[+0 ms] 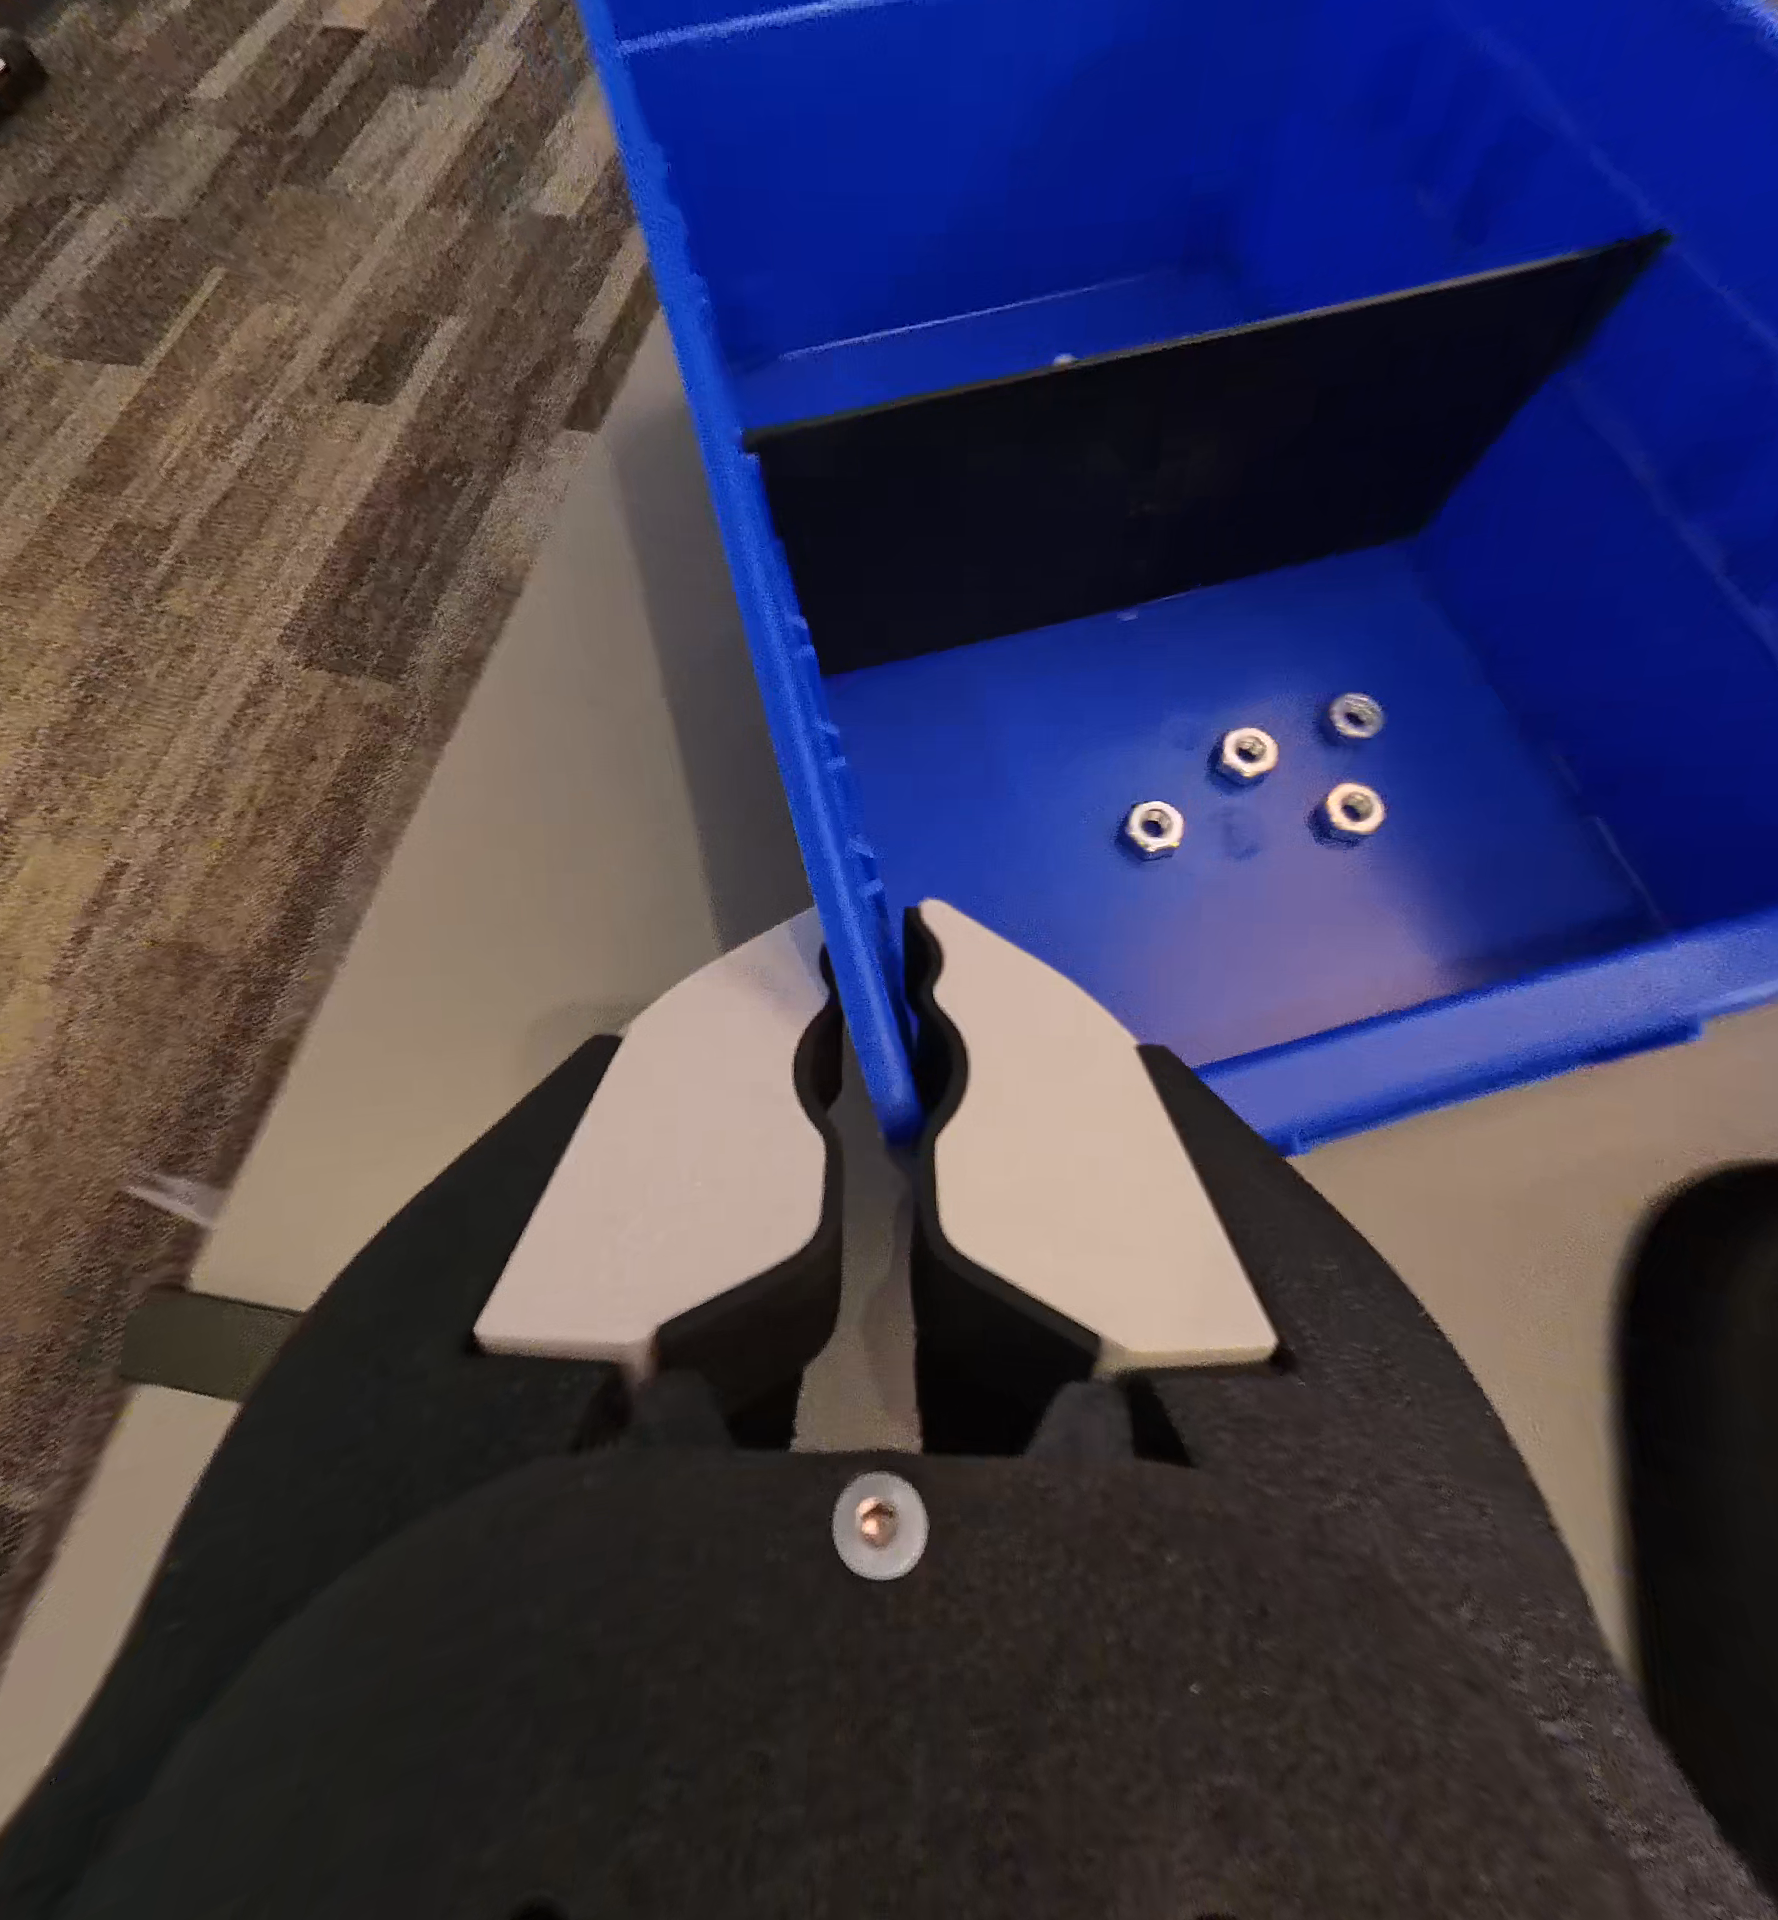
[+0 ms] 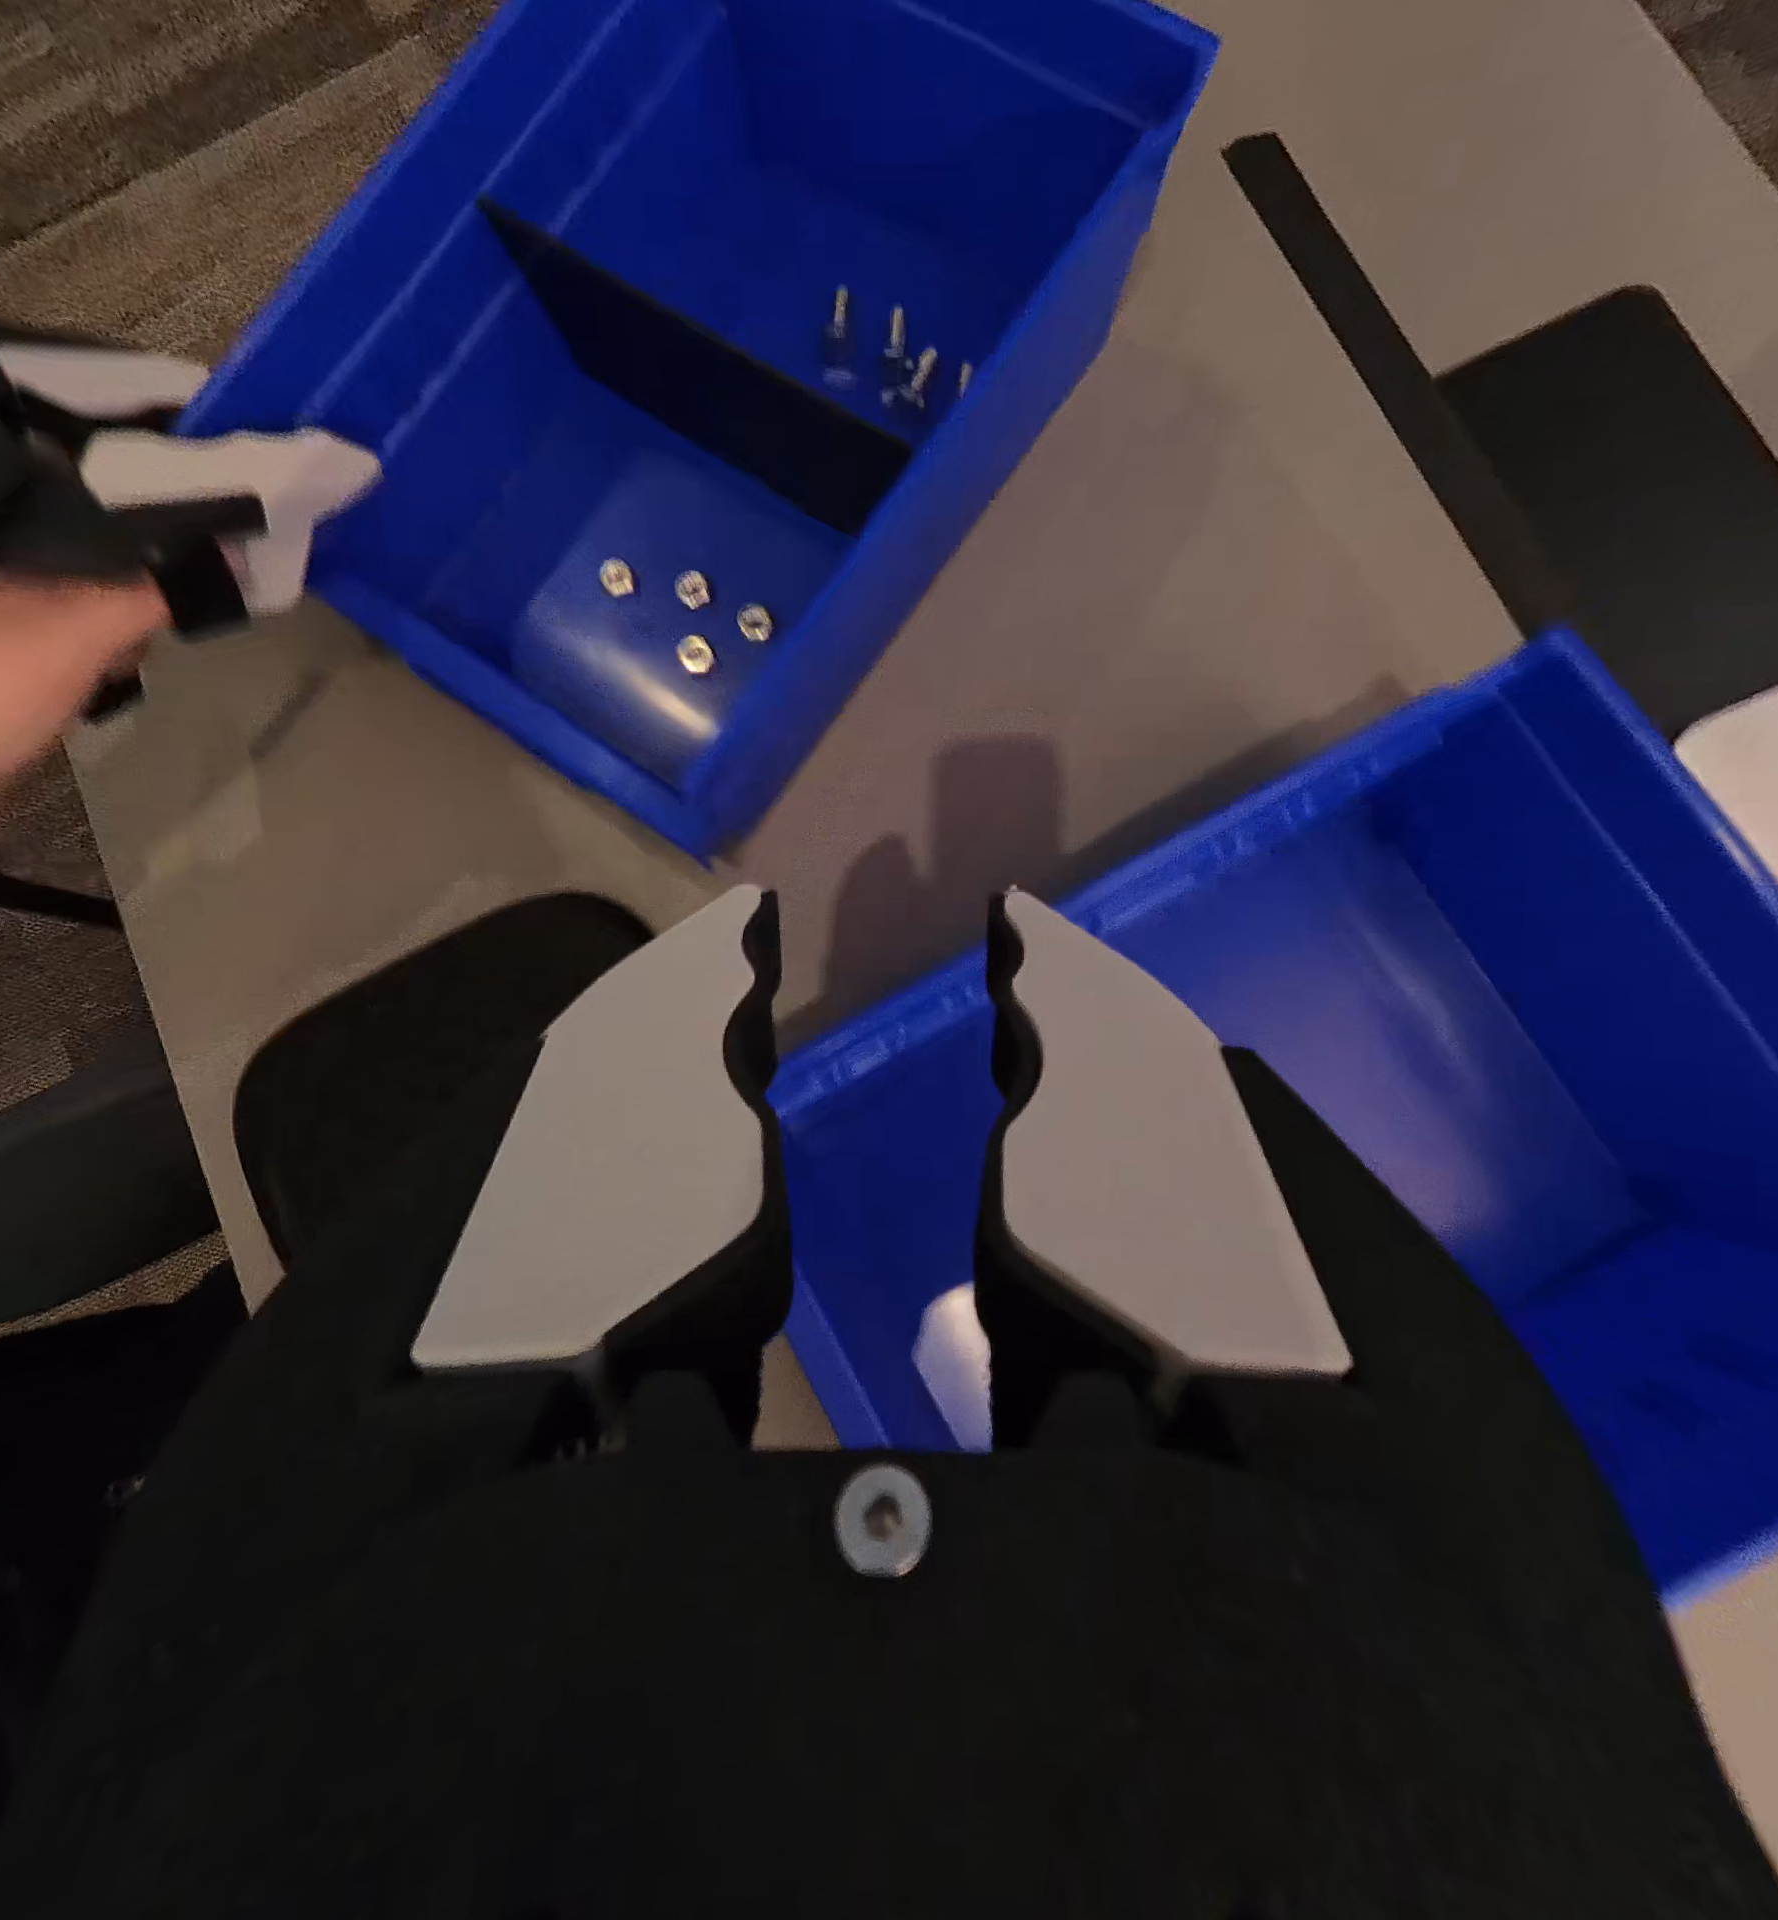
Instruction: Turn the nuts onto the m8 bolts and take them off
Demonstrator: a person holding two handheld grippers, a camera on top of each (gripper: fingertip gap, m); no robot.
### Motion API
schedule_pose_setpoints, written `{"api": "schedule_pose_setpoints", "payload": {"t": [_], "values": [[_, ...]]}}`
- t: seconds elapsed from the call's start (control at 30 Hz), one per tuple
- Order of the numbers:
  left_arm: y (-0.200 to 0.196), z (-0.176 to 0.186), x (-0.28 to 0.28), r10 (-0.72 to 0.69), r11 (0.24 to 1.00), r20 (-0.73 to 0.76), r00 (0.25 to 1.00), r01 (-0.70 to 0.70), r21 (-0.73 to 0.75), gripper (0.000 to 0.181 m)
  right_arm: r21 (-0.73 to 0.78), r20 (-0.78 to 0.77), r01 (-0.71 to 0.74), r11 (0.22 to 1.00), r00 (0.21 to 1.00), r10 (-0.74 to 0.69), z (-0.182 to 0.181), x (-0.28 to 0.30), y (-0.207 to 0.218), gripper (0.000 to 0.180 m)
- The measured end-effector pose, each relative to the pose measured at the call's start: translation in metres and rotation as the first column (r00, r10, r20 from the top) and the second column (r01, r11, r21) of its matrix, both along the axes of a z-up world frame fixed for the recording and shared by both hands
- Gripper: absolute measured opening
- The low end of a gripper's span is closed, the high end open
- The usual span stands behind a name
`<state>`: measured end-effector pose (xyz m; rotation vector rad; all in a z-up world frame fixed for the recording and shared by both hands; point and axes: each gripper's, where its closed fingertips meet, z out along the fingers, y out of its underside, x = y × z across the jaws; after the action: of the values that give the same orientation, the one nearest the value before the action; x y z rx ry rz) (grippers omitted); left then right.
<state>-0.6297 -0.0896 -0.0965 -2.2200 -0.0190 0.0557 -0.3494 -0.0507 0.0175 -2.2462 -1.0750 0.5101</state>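
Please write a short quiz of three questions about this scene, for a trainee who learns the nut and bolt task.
1. True or false: the left hand-held gripper is shut on the wall of the divided blue bin.
2. How many nuts lie in the bin's near compartment?
3. Where are the bolts? A) beyond the black divider B) among the nuts C) in the second blue bin

Key: 1 true; 2 four; 3 A. The right hand-held gripper is open and holds nothing.
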Motion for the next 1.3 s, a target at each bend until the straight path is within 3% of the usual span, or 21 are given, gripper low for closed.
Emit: {"api": "schedule_pose_setpoints", "payload": {"t": [0.17, 0.3, 0.53, 1.17, 1.2, 1.3], "values": [[0.016, 0.000, -0.051, -0.004, 0.999, -0.039, 0.999, 0.002, -0.033, 0.009, 0.028, 0.006, 0.083, 0.996, 0.996, -0.083, -0.008, 0.070, -0.021, 0.042], [0.032, 0.000, -0.069, -0.124, 0.991, -0.023, 0.992, 0.122, -0.062, 0.007, 0.058, -0.007, 0.201, 0.978, 0.980, -0.201, -0.008, 0.133, -0.029, 0.042], [0.057, 0.000, -0.089, -0.201, 0.973, 0.034, 0.979, 0.203, -0.108, 0.006, -0.029, -0.056, 0.341, 0.940, 0.938, -0.342, -0.027, 0.207, -0.044, 0.044], [0.059, 0.000, -0.101, -0.225, 0.969, 0.096, 0.970, 0.233, -0.082, 0.005, -0.085, -0.062, 0.383, 0.920, 0.919, -0.389, -0.043, 0.234, -0.066, 0.043], [0.059, 0.000, -0.102, -0.219, 0.971, 0.094, 0.971, 0.227, -0.078, 0.008, -0.094, -0.056, 0.389, 0.917, 0.917, -0.395, -0.045, 0.233, -0.066, 0.043], [0.060, 0.010, -0.104, -0.217, 0.976, 0.049, 0.975, 0.218, -0.019, 0.040, -0.116, -0.024, 0.430, 0.896, 0.900, -0.435, -0.051, 0.228, -0.066, 0.048]]}}
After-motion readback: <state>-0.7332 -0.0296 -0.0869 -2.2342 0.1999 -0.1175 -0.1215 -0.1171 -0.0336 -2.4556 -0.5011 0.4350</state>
